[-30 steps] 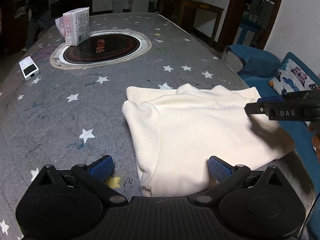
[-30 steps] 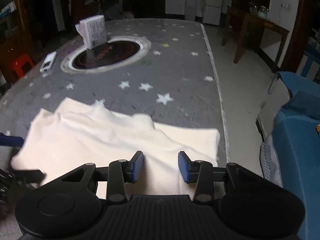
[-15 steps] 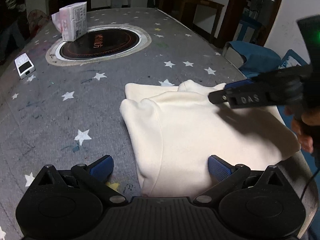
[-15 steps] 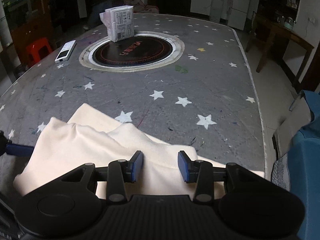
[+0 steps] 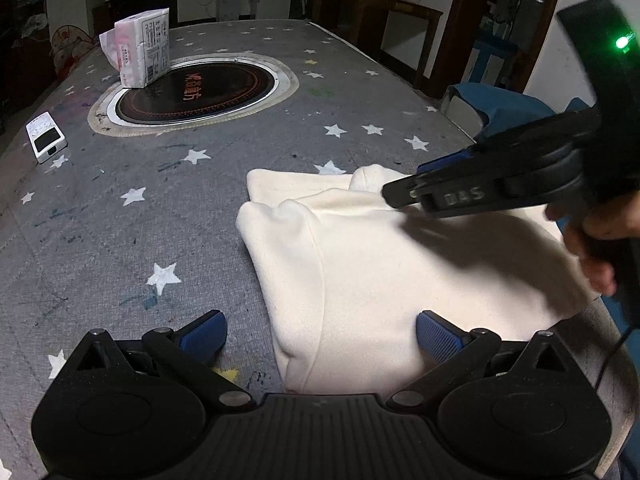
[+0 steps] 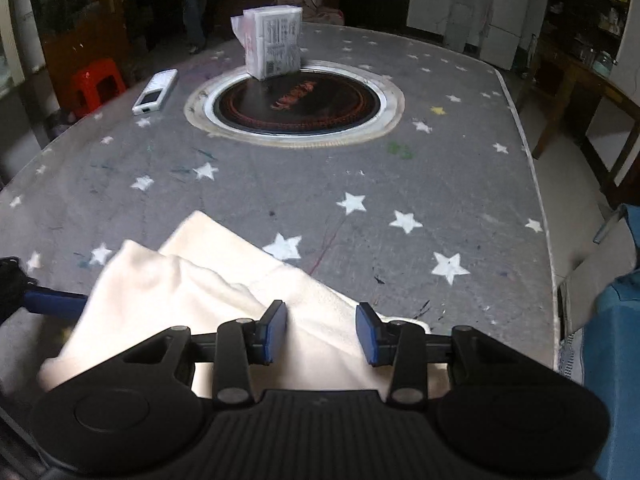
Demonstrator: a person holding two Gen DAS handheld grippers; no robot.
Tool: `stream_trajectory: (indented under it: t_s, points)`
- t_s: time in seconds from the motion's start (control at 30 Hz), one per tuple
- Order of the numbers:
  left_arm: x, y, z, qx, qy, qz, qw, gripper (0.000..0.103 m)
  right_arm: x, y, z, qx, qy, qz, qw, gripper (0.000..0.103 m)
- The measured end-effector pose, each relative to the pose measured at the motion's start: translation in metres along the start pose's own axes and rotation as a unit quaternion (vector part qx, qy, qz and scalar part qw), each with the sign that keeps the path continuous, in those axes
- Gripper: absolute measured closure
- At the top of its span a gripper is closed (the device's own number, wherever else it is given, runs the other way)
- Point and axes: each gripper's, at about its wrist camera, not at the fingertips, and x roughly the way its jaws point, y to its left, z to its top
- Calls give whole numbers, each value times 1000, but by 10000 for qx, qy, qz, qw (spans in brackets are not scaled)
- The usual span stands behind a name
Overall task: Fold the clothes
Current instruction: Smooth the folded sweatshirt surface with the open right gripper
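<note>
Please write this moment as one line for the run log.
task: fold clothes | cream garment: partly folded on starred table | left gripper: open, astride near edge | right gripper: open, over garment's far part

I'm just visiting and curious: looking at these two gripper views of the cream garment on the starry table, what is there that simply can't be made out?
- Cream garment: its near edge is hidden behind the gripper body in both views, and its type is unclear while folded.
- Right gripper, left wrist view: whether its tips touch the cloth; one finger covers the other.
- Tissue pack, right wrist view: print blurred.
- White remote: buttons too small to make out.
</note>
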Motion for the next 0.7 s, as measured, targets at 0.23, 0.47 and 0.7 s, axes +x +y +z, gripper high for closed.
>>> stream_trajectory:
  t_s: [0.23,0.47,0.7]
  points:
    - [-1,2,1,-55,52,-1,10000,0,-21,-8,-1,243,-228,-85,9994,64]
    - [-10,0,-2,65,8,262,9996,0,-54,-8,-19,406,-445,-224,9979,60]
    - [-20,-4,-8,177,4,463,9988,0,-83,-1,-52,542,-529,-358,9965,53]
